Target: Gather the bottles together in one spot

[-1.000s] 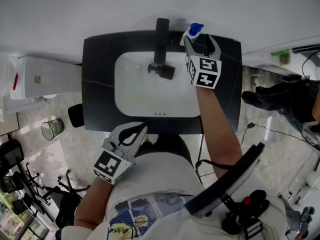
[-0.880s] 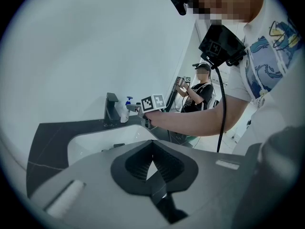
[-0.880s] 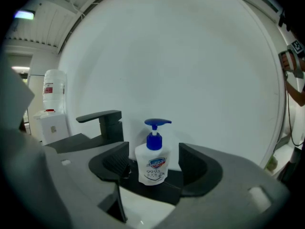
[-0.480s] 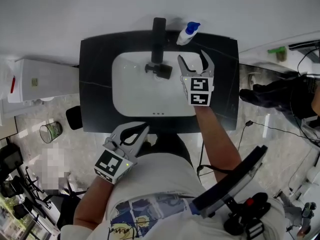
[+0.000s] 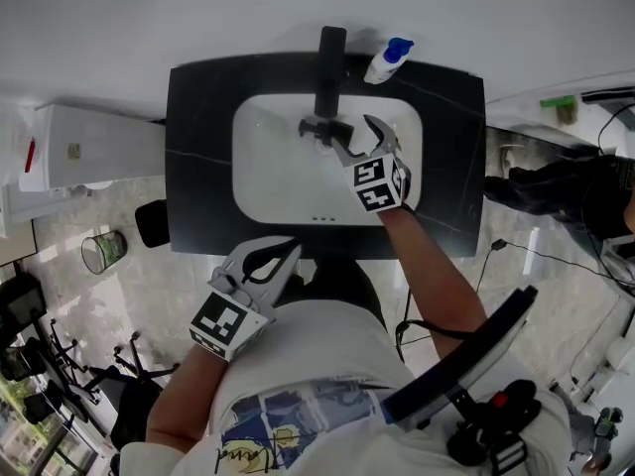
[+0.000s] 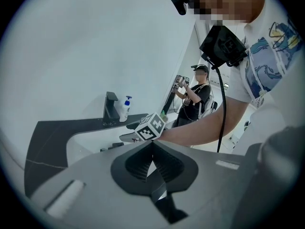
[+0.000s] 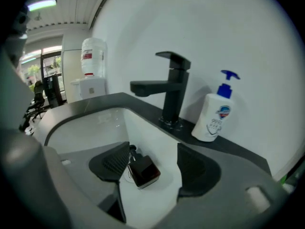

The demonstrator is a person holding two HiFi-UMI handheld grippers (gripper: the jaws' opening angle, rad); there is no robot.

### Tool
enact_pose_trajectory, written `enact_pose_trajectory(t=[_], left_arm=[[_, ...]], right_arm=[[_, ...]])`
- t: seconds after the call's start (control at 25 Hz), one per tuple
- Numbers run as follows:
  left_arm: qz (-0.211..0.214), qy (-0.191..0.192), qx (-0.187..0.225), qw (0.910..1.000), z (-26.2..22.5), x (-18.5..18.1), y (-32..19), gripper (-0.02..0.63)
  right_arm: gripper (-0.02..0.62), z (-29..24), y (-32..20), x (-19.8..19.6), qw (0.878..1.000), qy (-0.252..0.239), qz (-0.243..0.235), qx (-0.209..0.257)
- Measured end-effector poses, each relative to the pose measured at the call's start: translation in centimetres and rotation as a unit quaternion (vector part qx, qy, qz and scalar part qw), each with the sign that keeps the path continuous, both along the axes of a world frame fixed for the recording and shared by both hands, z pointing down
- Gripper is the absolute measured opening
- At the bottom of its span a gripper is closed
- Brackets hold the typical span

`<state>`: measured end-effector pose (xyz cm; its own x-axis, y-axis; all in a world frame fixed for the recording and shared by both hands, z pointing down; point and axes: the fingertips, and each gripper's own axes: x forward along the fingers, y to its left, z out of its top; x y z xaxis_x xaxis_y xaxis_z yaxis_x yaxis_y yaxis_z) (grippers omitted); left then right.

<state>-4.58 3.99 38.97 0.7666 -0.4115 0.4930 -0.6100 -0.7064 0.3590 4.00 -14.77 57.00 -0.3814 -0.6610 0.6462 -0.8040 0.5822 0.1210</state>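
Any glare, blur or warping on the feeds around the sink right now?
Head view: even light, sharp, no glare on the white basin. Right gripper view: strong fisheye bending and dark corners, yet the small dark bottle and soap bottle are crisp. Left gripper view: same warping; the left gripper fills the lower half.

A blue-topped white bottle (image 7: pixel 212 117), a black faucet (image 7: pixel 172 98), a white basin (image 7: pixel 93 127).
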Motion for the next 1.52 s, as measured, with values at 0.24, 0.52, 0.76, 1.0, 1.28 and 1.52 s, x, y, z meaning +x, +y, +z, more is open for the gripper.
enact_pose_trajectory(t=[0.24,0.52,0.76,1.0,1.28,1.52], left_arm=[[-0.017,-0.002,0.001,0.9999,0.6,-1.7,0.4,0.002],[-0.045,-0.013,-0.003,0.9989,1.2,-3.7,0.1,0.002],[-0.052,-0.019,-0.005,0.9985,0.9,-4.3,-0.1,0.002],[-0.062,-0.026,-0.005,0.9978,1.5,-4.9,0.2,0.002],[-0.078,-0.035,-0.019,0.9962,1.9,-5.4,0.0,0.002],[-0.084,-0.035,-0.018,0.9957,2.2,-5.7,0.0,0.002]], right_arm=[[0.311,4.9,1.4,-5.0,0.986,0.078,-0.14,-0.039],[0.304,9.6,1.3,-7.6,0.962,0.147,-0.221,-0.059],[0.276,12.8,0.9,-8.4,0.928,0.236,-0.282,-0.055],[0.252,15.9,0.4,-8.8,0.882,0.32,-0.338,-0.068],[0.251,17.6,-0.4,-9.2,0.87,0.335,-0.351,-0.09],[0.222,18.3,-0.9,-9.1,0.855,0.37,-0.344,-0.117]])
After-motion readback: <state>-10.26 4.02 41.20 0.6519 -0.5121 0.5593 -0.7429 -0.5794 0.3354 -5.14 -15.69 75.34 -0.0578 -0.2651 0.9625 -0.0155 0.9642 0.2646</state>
